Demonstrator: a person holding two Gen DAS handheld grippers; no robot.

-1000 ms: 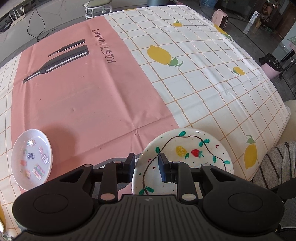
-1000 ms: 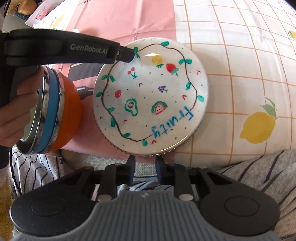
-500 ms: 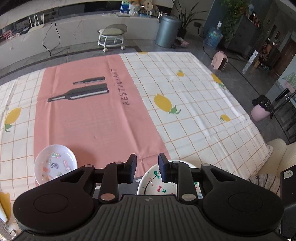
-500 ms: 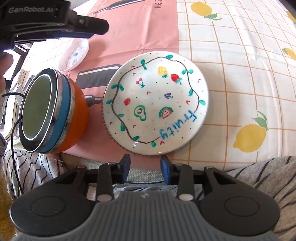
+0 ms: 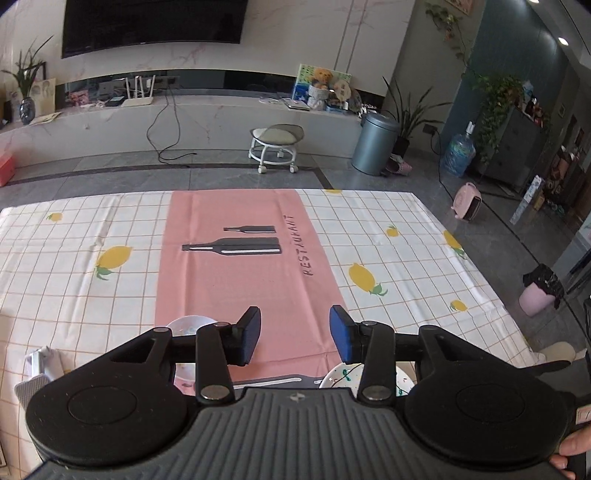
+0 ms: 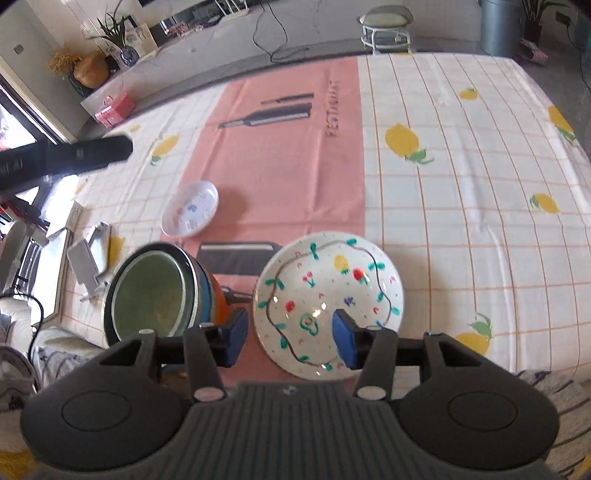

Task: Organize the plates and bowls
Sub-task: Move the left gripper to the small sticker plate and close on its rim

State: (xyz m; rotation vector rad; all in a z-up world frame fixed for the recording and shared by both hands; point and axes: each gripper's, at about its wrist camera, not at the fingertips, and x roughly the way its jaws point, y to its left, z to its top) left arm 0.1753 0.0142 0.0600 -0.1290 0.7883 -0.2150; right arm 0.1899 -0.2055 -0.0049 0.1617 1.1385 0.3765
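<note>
Two dishes lie on the tablecloth (image 6: 461, 177): the fruit-painted plate (image 6: 328, 291) at the near edge of its pink strip, and a small white plate (image 6: 190, 213) beyond and to the left of it. Just left of the fruit-painted plate stands an orange pot (image 6: 159, 291) with a glass lid. Both grippers are empty and their jaws are opening: the right gripper (image 6: 288, 338) above the plate's near rim, the left gripper (image 5: 295, 339) over bare pink cloth. Only the right wrist view shows the pot; the left wrist view shows the room beyond: a wheeled stool (image 5: 275, 142), a grey bin (image 5: 375, 142) and a dark screen (image 5: 151, 24).
</note>
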